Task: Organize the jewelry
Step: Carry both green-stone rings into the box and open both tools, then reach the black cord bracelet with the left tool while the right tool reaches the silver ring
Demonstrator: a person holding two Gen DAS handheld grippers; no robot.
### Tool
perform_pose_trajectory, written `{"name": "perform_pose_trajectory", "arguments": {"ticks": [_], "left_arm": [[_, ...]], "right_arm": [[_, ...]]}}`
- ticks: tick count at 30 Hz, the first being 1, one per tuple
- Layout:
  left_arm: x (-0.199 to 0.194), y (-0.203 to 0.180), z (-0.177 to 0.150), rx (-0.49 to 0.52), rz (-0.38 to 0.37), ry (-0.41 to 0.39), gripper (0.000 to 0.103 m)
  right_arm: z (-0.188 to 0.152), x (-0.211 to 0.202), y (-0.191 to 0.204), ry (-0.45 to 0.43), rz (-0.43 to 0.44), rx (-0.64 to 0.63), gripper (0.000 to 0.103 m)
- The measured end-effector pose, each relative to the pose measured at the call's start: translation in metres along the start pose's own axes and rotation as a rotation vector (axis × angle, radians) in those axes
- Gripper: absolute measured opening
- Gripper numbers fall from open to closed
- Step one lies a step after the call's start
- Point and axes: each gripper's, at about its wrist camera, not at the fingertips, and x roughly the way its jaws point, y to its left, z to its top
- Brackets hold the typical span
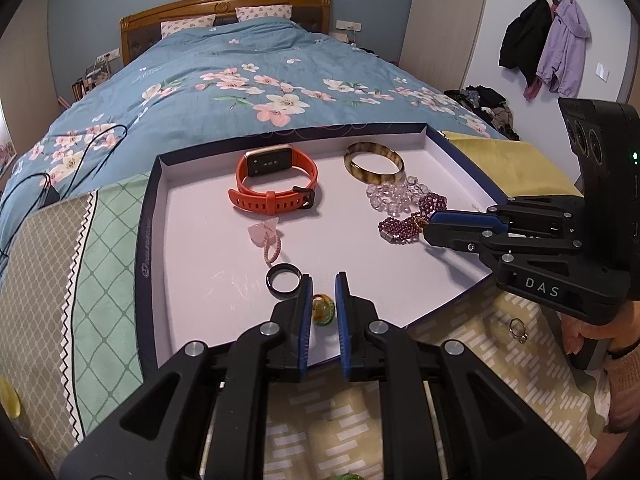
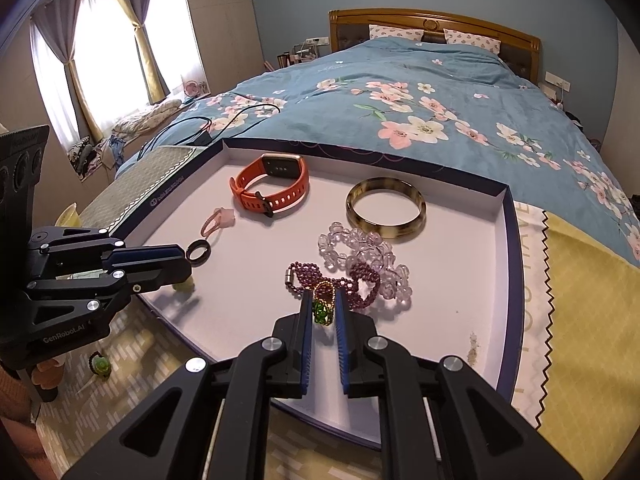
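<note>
The left tongs (image 1: 324, 300) are a little open around a yellow ring (image 1: 322, 307), not squeezing it. The ring lies in the tray (image 1: 160, 216), beside a black ring (image 1: 283, 278). It looks small, hard, light and slippery, so its sides are best to pinch. The right tongs (image 2: 324, 312) pinch a green ring (image 2: 320, 312) over the purple beads (image 2: 362, 280), which could snag. A gold ring (image 1: 519, 330) lies outside.

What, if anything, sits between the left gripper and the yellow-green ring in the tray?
Nothing visible. The yellow-green ring lies on the tray floor directly between the left gripper's open fingers. The black ring sits just outside the left fingertip, beside the path, not in it.
</note>
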Motion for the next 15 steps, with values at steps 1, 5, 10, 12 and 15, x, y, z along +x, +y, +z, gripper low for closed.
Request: {"name": "perform_pose_trajectory", "arguments": {"ticks": [1,5,10,12,15], "left_arm": [[0.001,0.001,0.000,-0.005,-0.002,0.002,0.012],[-0.001,0.003,-0.001,-0.012,0.002,-0.005,0.019],[-0.017,0.002,-0.001,-0.013,0.006,-0.057,0.029],[-0.029,0.003,-0.001,-0.014,0.007,-0.086,0.030],[-0.047,0.005,-0.005,-0.011,0.012,-0.118,0.034]], "right_arm": [[0.000,0.000,0.000,-0.003,-0.002,0.002,0.011],[0.000,-0.005,-0.003,-0.019,-0.001,0.012,0.012],[0.000,-0.020,-0.007,-0.056,0.003,0.038,0.014],[0.000,-0.030,-0.010,-0.076,0.010,0.052,0.015],[-0.002,-0.045,-0.011,-0.101,0.018,0.061,0.020]]}}
